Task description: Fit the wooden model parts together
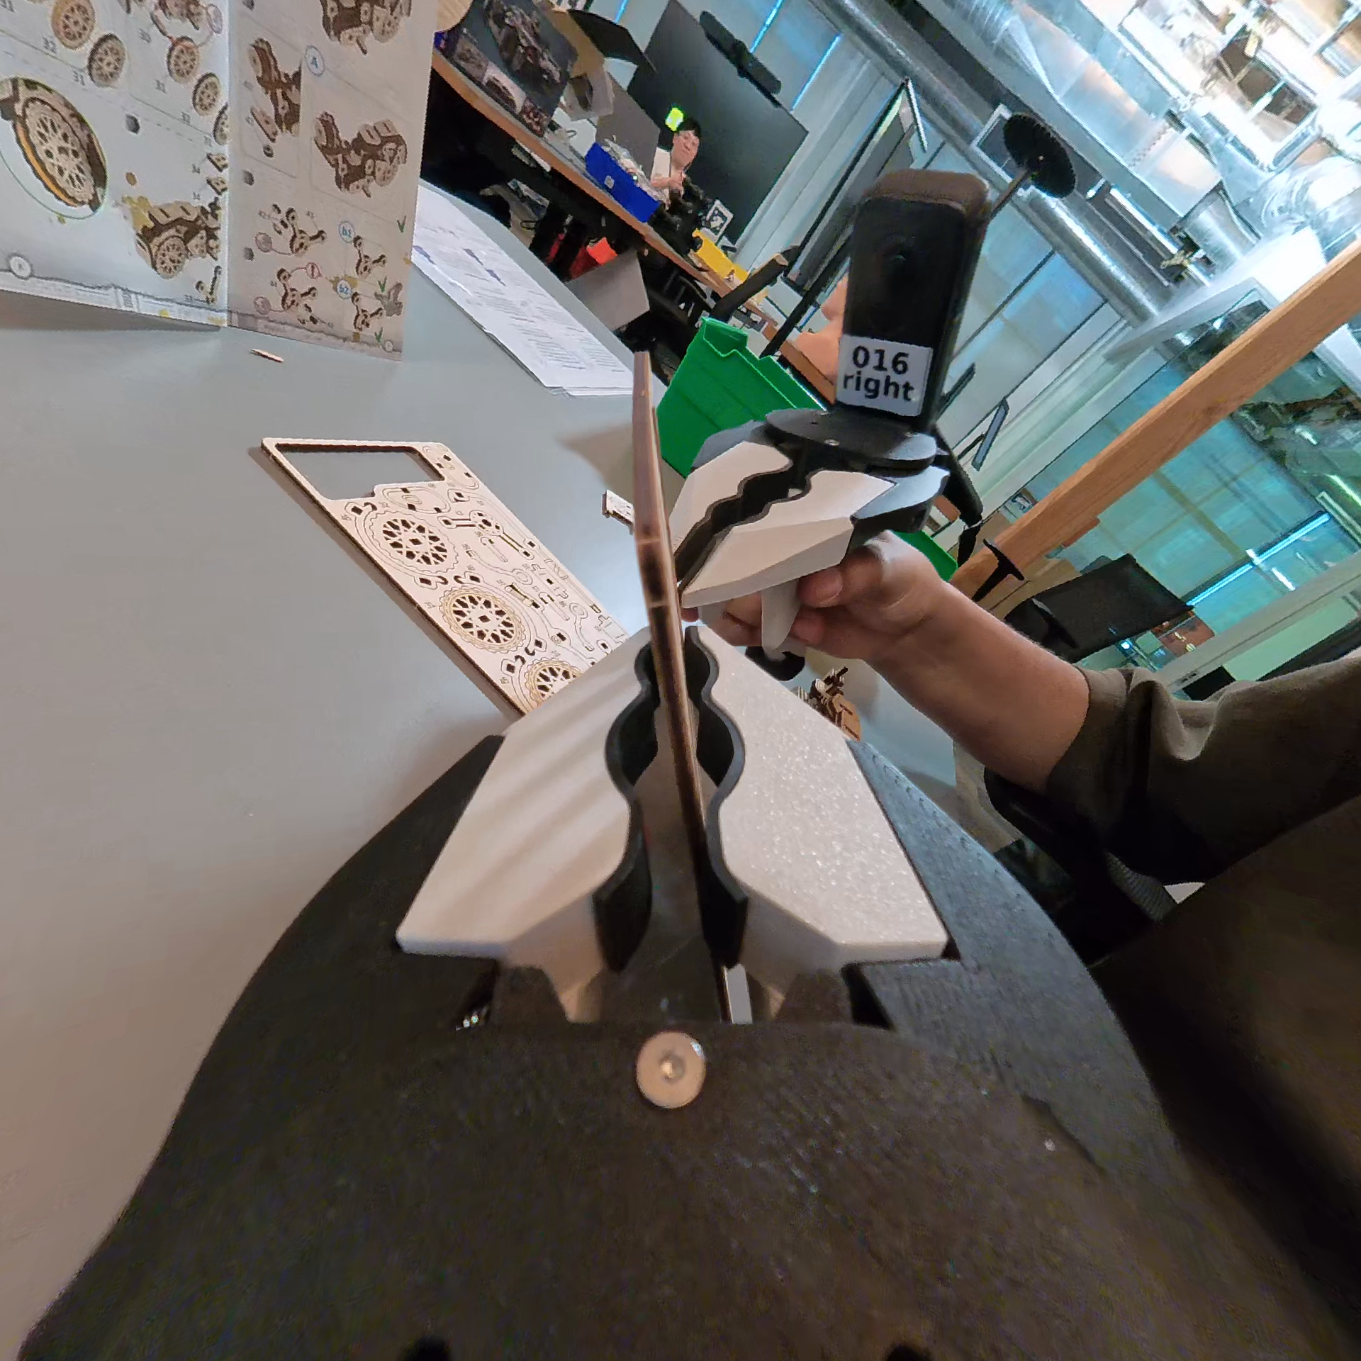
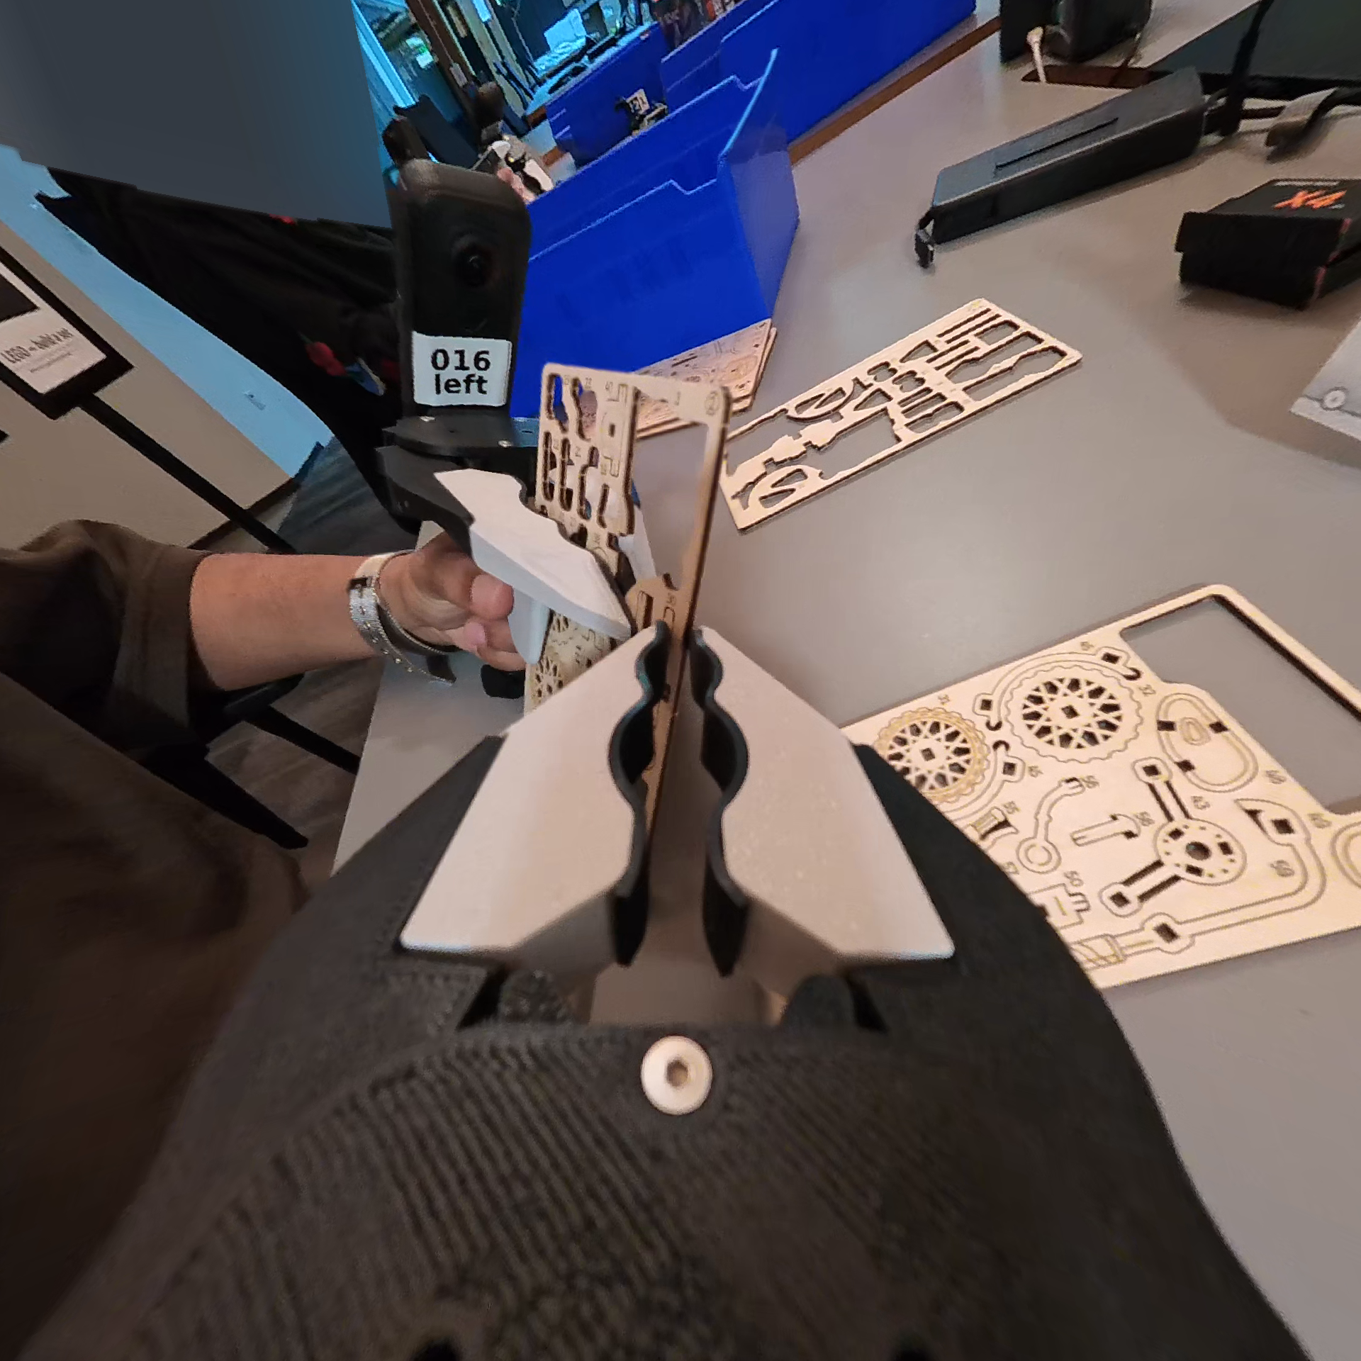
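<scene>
A thin wooden parts sheet [image 1: 648, 479] with cut-out pieces stands on edge above the grey table [image 1: 147, 589]. My left gripper [image 1: 672, 648] is shut on the sheet's lower part, and the sheet runs straight between its fingers. My right gripper [image 2: 679, 637] is shut on the narrow frame strip of the same sheet [image 2: 589, 456]. In the left wrist view the right gripper [image 1: 681, 589] comes in from the right with its tips at the sheet. In the right wrist view the left gripper [image 2: 626, 589] grips the sheet from the left.
A flat wooden sheet with wheel parts [image 2: 1105, 795] lies on the table, also in the left wrist view [image 1: 442, 545]. An emptied sheet [image 2: 898, 427], a blue bin [image 2: 663, 250], a black box [image 2: 1274, 243], a green bin [image 1: 722, 398] and upright instruction pages [image 1: 221, 162] surround it. Only a small space, under 4 cm, lies between the two pairs of fingers.
</scene>
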Action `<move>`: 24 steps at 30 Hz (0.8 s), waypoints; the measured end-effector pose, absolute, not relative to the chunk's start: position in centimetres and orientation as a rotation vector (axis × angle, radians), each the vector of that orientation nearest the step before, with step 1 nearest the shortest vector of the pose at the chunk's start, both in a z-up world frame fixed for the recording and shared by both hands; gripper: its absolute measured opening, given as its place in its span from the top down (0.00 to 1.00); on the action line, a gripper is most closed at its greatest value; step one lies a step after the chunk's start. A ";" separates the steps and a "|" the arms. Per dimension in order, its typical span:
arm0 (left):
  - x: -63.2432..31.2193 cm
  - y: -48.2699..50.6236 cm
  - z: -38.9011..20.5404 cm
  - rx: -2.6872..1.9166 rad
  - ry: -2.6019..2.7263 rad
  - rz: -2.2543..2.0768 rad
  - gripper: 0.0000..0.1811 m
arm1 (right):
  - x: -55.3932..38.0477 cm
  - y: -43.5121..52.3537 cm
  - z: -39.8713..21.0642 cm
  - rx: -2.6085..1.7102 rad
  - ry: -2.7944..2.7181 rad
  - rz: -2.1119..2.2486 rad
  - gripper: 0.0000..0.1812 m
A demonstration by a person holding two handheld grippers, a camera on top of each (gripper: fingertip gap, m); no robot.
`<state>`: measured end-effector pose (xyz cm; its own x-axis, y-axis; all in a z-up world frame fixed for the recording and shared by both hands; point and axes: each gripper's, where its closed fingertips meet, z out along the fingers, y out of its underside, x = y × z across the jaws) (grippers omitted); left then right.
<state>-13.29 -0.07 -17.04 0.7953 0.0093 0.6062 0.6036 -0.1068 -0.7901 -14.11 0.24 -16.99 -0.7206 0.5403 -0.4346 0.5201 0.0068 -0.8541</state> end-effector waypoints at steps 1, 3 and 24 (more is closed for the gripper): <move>-13.3 -0.1 -17.1 -1.616 -0.500 -0.534 1.00 | -14.2 0.2 -17.0 -1.171 -2.215 1.851 0.98; -13.4 0.0 -17.1 -1.619 -0.505 -0.528 1.00 | -14.2 0.2 -17.1 -1.178 -2.211 1.825 0.98; -13.7 -0.1 -17.2 -1.613 -0.534 -0.529 1.00 | -14.7 0.3 -17.2 -1.175 -2.192 1.640 0.98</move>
<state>-13.74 -0.10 -17.24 0.7846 0.0373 0.6189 0.6192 -0.0982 -0.7791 -14.66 0.32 -17.18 -0.6776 0.6659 -0.3122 0.4875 0.0889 -0.8686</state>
